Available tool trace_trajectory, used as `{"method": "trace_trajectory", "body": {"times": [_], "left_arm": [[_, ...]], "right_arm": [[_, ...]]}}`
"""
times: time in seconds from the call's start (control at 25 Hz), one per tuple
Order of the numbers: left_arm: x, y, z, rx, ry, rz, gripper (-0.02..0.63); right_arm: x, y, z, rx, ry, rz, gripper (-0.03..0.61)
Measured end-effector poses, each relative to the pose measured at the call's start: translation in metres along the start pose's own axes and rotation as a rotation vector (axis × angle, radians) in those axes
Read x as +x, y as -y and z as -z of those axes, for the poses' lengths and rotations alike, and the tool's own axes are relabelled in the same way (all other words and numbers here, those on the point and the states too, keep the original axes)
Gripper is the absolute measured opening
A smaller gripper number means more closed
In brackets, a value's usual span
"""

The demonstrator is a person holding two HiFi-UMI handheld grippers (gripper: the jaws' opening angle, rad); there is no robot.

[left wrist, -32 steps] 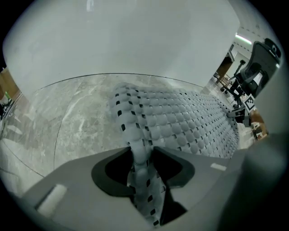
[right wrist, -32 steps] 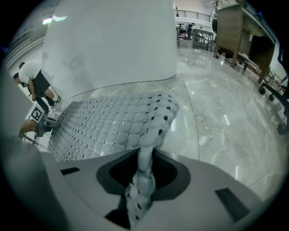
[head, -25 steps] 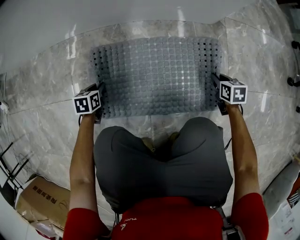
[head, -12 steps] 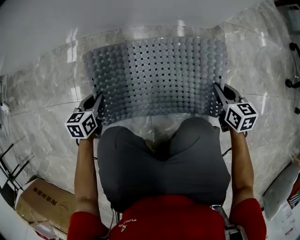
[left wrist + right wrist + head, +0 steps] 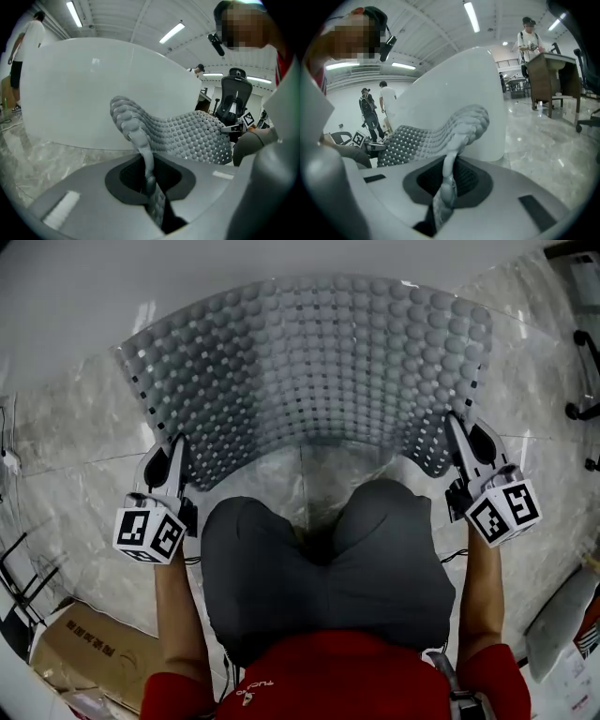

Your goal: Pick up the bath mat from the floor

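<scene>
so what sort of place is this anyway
Likely a mock bathroom inside a big office or lab hall: a white tub on marble-look floor tiles, with ceiling strip lights, an office chair and a desk beyond it.

Much of the floor (image 5: 66,427) beyond both tools is blocked out by the bath mat (image 5: 309,362). The mat's side edges are swallowed between the jaws of the left tool (image 5: 176,454) and the right tool (image 5: 461,435). Behind the left tool, a cardboard box (image 5: 84,643) is clipped by the frame.
</scene>
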State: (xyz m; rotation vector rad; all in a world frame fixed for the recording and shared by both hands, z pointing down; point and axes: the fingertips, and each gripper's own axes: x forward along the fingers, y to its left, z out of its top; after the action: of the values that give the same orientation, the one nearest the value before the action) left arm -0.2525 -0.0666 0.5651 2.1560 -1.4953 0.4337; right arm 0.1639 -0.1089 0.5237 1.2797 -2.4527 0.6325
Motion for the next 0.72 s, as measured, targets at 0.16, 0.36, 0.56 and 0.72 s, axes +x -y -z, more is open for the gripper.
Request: {"method": "trace_trajectory", "body": {"times": [0.16, 0.36, 0.56, 0.72], "left_arm": [[-0.023, 0.008, -0.047, 0.015, 0.082, -0.035, 0.041], [-0.038, 0.021, -0.086, 0.041, 0.148, -0.056, 0.041], [-0.041, 0.026, -0.086, 0.063, 0.135, -0.062, 0.041], [-0.042, 0.018, -0.078, 0.055, 0.117, -0.069, 0.041]], "right_arm": [[-0.018, -0.008, -0.051, -0.017, 0.089, -0.011, 0.035], [-0.035, -0.001, -0.086, 0.005, 0.160, -0.021, 0.035], [-0.029, 0.000, -0.076, 0.050, 0.170, -0.014, 0.035], [-0.021, 0.001, -0.065, 0.091, 0.179, 0.003, 0.035]]}}
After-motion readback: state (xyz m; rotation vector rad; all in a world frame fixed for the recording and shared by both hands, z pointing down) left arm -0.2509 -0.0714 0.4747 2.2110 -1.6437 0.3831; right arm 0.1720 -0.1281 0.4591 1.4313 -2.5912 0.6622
